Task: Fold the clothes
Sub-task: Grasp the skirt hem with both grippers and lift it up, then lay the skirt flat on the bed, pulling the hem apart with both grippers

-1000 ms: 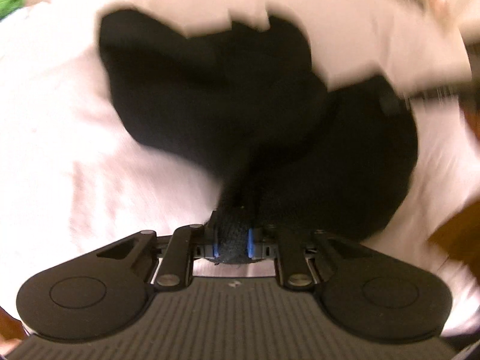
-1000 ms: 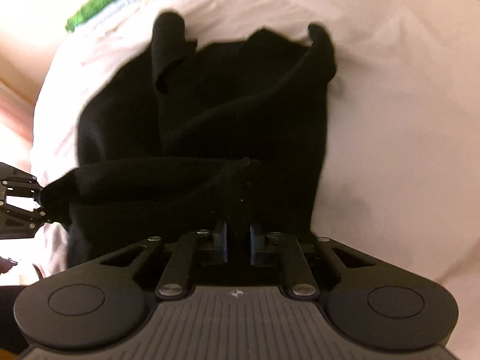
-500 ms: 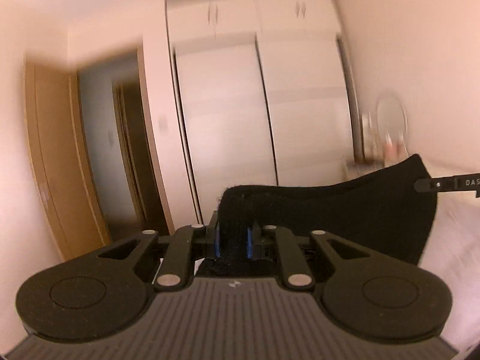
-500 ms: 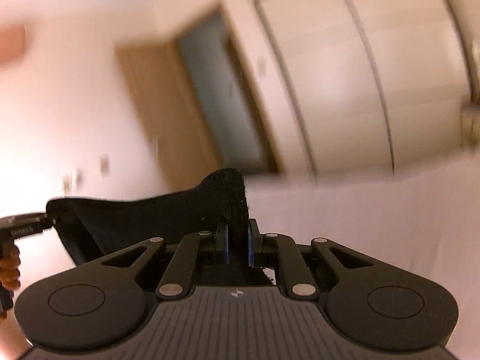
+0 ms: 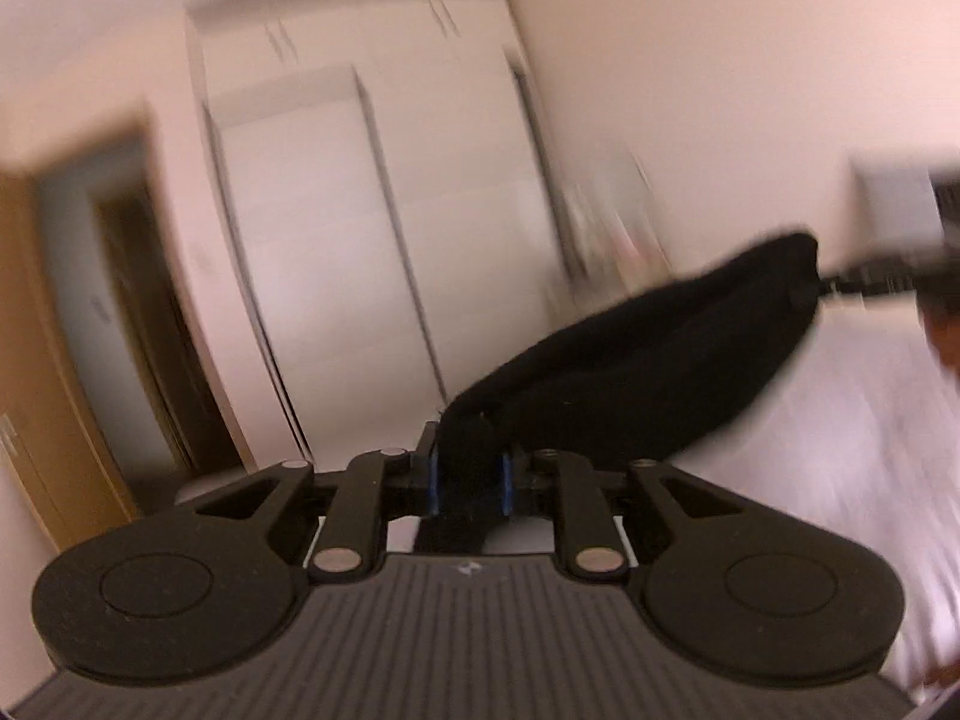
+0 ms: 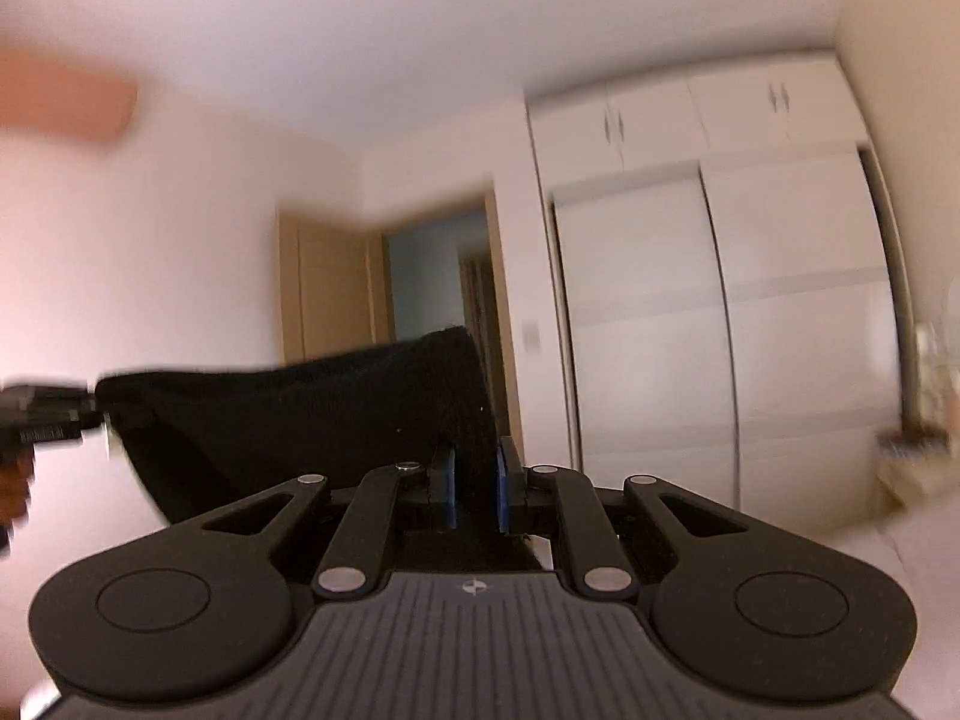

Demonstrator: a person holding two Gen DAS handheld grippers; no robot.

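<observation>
A black garment (image 5: 648,378) hangs stretched in the air between my two grippers. My left gripper (image 5: 470,468) is shut on one end of it. The cloth runs up to the right, where the tips of my right gripper (image 5: 864,276) hold its other end. In the right wrist view my right gripper (image 6: 474,474) is shut on the garment (image 6: 312,426), and the cloth runs left to my left gripper (image 6: 54,414). Both cameras point up at the room, so the lower part of the garment is hidden.
A white wardrobe (image 5: 384,228) with sliding doors fills the wall ahead and also shows in the right wrist view (image 6: 720,330). An open wooden door (image 6: 336,288) and doorway stand to its left. White bedding (image 5: 852,432) lies low on the right.
One second ago the garment lay on the white bed. Both grippers have lifted it into the air and tilted upward. Since half a second ago the left view has swung, and the garment slants upward.
</observation>
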